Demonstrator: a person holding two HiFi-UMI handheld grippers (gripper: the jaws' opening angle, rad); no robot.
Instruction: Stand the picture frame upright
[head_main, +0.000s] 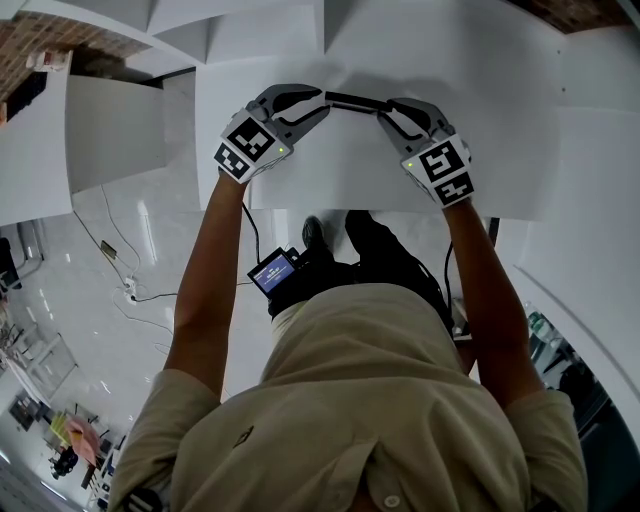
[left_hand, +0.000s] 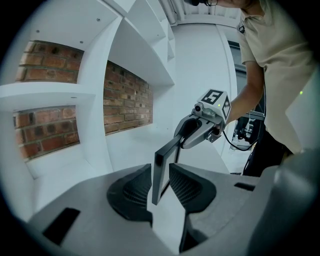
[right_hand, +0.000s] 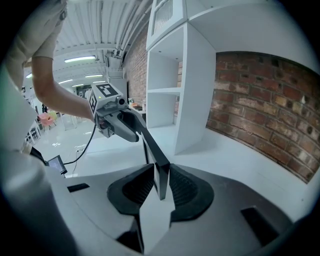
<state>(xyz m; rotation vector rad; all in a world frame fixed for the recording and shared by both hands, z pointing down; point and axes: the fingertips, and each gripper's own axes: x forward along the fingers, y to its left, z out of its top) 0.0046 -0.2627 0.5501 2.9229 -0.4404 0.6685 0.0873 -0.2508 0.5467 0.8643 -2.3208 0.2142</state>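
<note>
The picture frame (head_main: 352, 100) spans between both grippers over the white worktop (head_main: 480, 80), one end in each. The right gripper (right_hand: 160, 182) has its fingers clamped narrowly on the frame's edge. The left gripper (left_hand: 160, 186) has the frame between its fingers, but I can't tell if they press on it. Keep the right hold firm, set the lower edge squarely on the worktop, check the frame bears its own weight, then release one side at a time.

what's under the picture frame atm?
Only bare white tabletop shows below the picture frame. The frame hides the strip right beneath it, so contact with the surface can't be told.
</note>
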